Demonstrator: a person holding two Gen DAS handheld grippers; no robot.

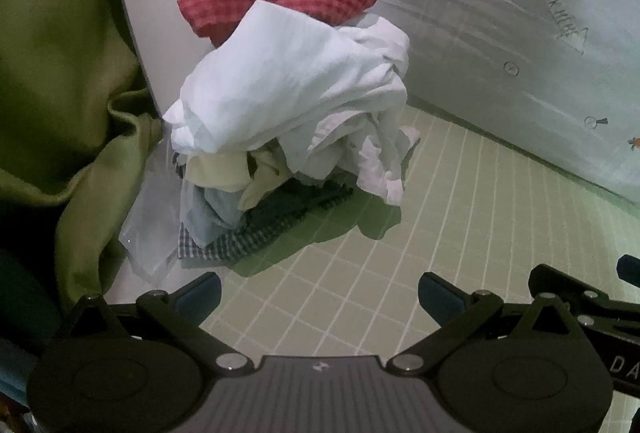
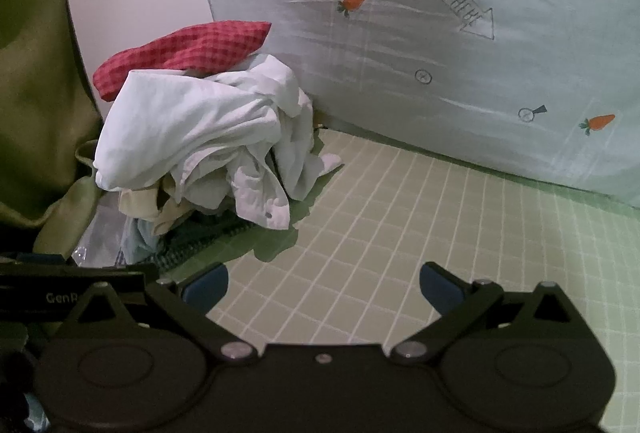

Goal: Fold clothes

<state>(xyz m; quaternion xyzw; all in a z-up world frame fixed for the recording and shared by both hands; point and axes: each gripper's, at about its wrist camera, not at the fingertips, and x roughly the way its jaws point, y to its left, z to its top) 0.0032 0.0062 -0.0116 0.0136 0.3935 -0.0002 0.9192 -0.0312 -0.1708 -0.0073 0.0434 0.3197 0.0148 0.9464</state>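
Fingers of left gripper [image 1: 320,295] and right gripper [image 2: 324,287] spread apart, holding nothing, over the sheet [image 1: 460,217]; clothes pile [image 1: 288,105] sits at eleven o'clock; quilt [image 2: 440,33] at one.

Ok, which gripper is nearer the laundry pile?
Left, slightly. The left gripper faces the laundry pile almost head-on; the right gripper sits beside it, farther right, pile up-left.

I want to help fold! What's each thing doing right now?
Left tongs: open, holding nothing.
Right tongs: open, holding nothing.
Clothes pile: heaped, unfolded.
Red cloth: crumpled on top of the pile.
White shirt: bunched, under the red cloth.
Checked cloth: at the bottom, on the sheet.
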